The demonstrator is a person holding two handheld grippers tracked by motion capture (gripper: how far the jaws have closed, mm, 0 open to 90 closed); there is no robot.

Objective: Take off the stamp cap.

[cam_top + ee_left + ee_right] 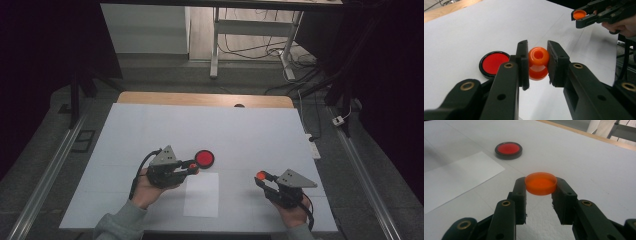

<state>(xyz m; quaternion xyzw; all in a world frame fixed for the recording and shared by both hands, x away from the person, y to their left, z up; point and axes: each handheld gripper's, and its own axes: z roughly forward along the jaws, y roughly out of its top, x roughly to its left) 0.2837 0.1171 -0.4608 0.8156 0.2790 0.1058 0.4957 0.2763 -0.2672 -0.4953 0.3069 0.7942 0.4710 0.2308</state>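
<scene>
My left gripper (538, 62) is shut on a small orange waisted piece with a hole in its top (538, 63), held just above the white table; from above the left gripper (192, 169) sits left of centre. A black-rimmed red disc (204, 158) lies flat on the table right beside its tips, and the same red disc (493, 63) (508, 149) appears in both gripper views. My right gripper (540, 188) is shut on a shallow orange cap (540, 183), open side up. The right gripper (260, 176) hovers at the right, apart from the left one.
A white sheet of paper (201, 194) lies near the front edge between the hands. The white tabletop (240, 130) ends in a wooden strip at the back. Desk legs and cables stand on the floor beyond.
</scene>
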